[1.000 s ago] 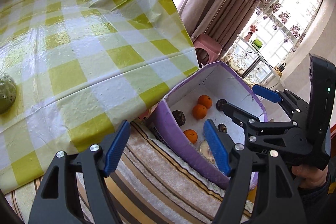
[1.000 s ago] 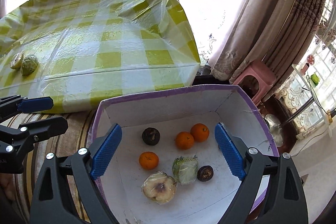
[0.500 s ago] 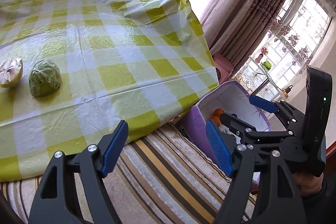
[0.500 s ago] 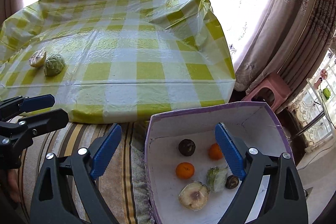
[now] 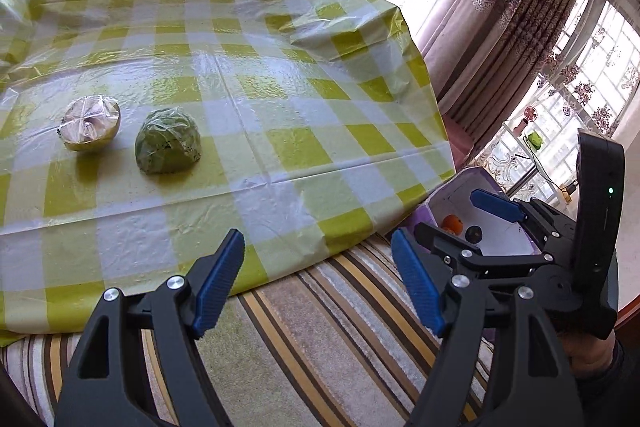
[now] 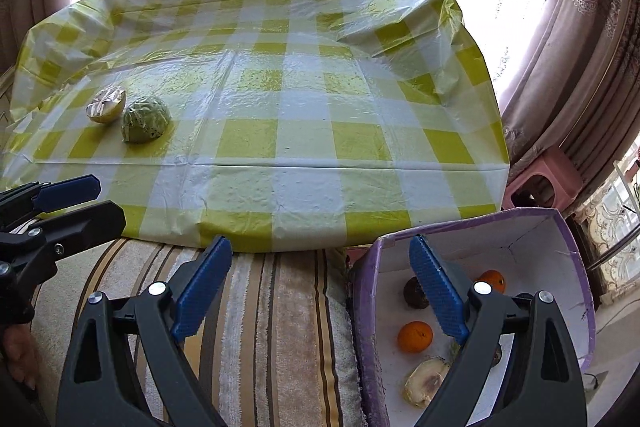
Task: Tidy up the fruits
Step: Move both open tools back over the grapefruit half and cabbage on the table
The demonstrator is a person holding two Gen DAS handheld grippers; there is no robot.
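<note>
Left wrist view: both grippers, left gripper (image 5: 318, 283) and right gripper (image 6: 322, 291), open and empty, between picks; next, likely reach the film-wrapped green fruit half (image 5: 168, 146) on the yellow-checked bench (image 5: 280, 131).

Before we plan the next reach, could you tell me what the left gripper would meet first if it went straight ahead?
Probably the front edge of the checked tablecloth: the open left gripper points there, well short of the green wrapped fruit.

- Two wrapped fruit halves (image 6: 106, 105) (image 6: 145, 120) sit side by side on my table (image 6: 280, 131), far left.
- My box (image 6: 560, 247) stands below its right corner, oranges (image 6: 415, 337) inside.
</note>
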